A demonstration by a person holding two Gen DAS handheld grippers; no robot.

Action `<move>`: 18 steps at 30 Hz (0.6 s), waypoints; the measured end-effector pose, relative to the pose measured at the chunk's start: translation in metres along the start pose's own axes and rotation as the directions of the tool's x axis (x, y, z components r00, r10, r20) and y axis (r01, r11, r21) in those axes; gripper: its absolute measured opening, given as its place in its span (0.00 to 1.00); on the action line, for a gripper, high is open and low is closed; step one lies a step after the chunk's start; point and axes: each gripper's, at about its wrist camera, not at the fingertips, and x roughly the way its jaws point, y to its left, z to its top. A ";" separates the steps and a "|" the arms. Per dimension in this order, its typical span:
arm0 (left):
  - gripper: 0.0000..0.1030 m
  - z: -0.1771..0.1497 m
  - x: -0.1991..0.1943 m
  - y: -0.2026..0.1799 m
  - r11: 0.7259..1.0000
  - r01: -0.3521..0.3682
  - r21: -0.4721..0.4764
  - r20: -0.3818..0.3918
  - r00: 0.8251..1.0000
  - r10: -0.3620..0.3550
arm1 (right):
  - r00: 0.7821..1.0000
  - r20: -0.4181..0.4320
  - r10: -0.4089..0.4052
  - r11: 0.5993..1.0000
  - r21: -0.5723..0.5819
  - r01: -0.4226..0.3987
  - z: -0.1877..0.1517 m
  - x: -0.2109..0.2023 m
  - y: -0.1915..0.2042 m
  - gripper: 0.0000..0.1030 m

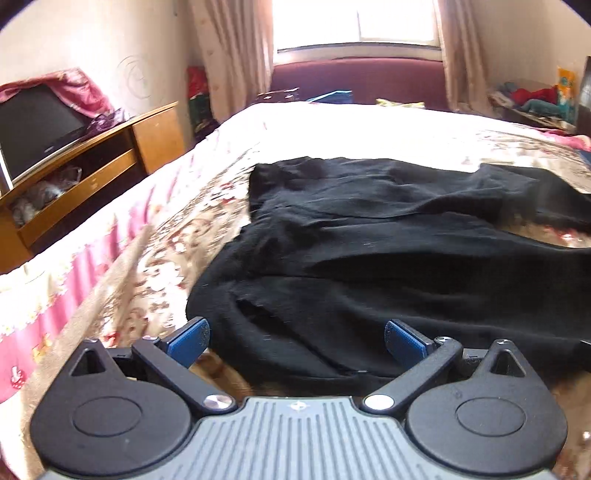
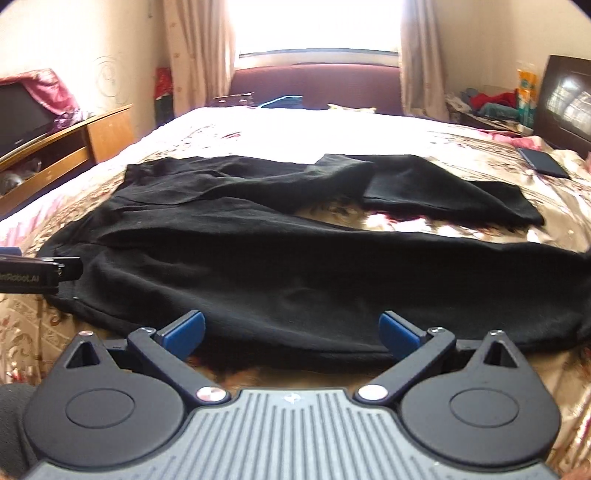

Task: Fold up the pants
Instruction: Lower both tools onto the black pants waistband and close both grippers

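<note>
Black pants [image 1: 369,258] lie spread sideways across the floral bedspread, waist end to the left and legs running right. In the right wrist view the pants [image 2: 295,266] show two legs, the far one folded back on itself near the middle. My left gripper [image 1: 295,341] is open, its blue fingertips straddling the near edge of the waist end, with nothing clamped. My right gripper [image 2: 291,332] is open too, hovering at the near edge of the near leg. The left gripper's body [image 2: 40,273] shows at the left edge of the right wrist view.
The bed [image 1: 155,229] has a pink-frilled left edge. A wooden TV stand [image 1: 92,162] with a television stands to the left. A dark phone or tablet [image 2: 545,162] lies on the bed at far right. A cluttered table [image 2: 487,107] and a window [image 2: 317,29] are beyond.
</note>
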 end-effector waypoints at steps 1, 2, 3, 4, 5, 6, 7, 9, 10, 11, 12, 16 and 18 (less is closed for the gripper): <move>1.00 0.000 0.008 0.012 1.000 -0.011 -0.028 -0.019 1.000 0.010 | 0.999 -0.007 0.034 0.999 -0.021 -0.034 0.004 0.005 0.010 0.97; 1.00 0.000 0.018 0.026 0.998 -0.017 -0.065 -0.041 0.999 0.014 | 0.998 -0.013 0.069 0.996 -0.047 -0.070 0.008 0.010 0.021 0.97; 1.00 -0.001 0.025 0.034 0.996 -0.019 -0.092 -0.057 0.998 0.014 | 0.995 -0.017 0.103 0.992 -0.076 -0.104 0.011 0.016 0.033 0.97; 1.00 -0.003 0.034 0.043 0.992 -0.023 -0.122 -0.078 0.997 0.014 | 0.991 -0.020 0.135 0.985 -0.102 -0.136 0.014 0.021 0.045 0.97; 1.00 -0.004 0.042 0.049 0.990 -0.023 -0.140 -0.093 0.996 0.010 | 0.986 -0.026 0.166 0.978 -0.125 -0.168 0.016 0.026 0.057 0.97; 1.00 -0.005 0.048 0.053 0.988 -0.022 -0.151 -0.105 0.994 0.006 | 0.980 -0.037 0.194 0.969 -0.145 -0.198 0.019 0.033 0.069 0.97; 0.98 -0.007 0.054 0.055 0.987 -0.012 -0.159 -0.114 0.993 -0.006 | 0.975 -0.050 0.218 0.961 -0.165 -0.223 0.020 0.039 0.081 0.97; 0.85 -0.009 0.062 0.058 0.984 0.010 -0.178 -0.124 0.992 -0.033 | 0.963 -0.080 0.258 0.941 -0.205 -0.269 0.022 0.052 0.105 0.96; 0.79 -0.009 0.065 0.058 0.983 0.022 -0.182 -0.130 0.990 -0.046 | 0.958 -0.093 0.272 0.931 -0.225 -0.286 0.022 0.057 0.118 0.93; 0.76 -0.009 0.068 0.058 0.982 0.034 -0.184 -0.132 0.989 -0.059 | 0.953 -0.102 0.286 0.921 -0.245 -0.303 0.023 0.061 0.128 0.91; 0.70 -0.008 0.069 0.058 0.982 0.047 -0.182 -0.128 0.989 -0.071 | 0.944 -0.115 0.309 0.906 -0.265 -0.329 0.022 0.062 0.137 0.88; 0.55 -0.002 0.075 0.061 0.979 0.080 -0.186 -0.115 0.988 -0.103 | 0.941 -0.169 0.294 0.875 -0.349 -0.336 0.019 0.081 0.171 0.58; 0.51 -0.002 0.076 0.068 0.975 0.098 -0.200 -0.105 0.987 -0.121 | 0.937 -0.215 0.275 0.869 -0.363 -0.338 0.017 0.094 0.182 0.42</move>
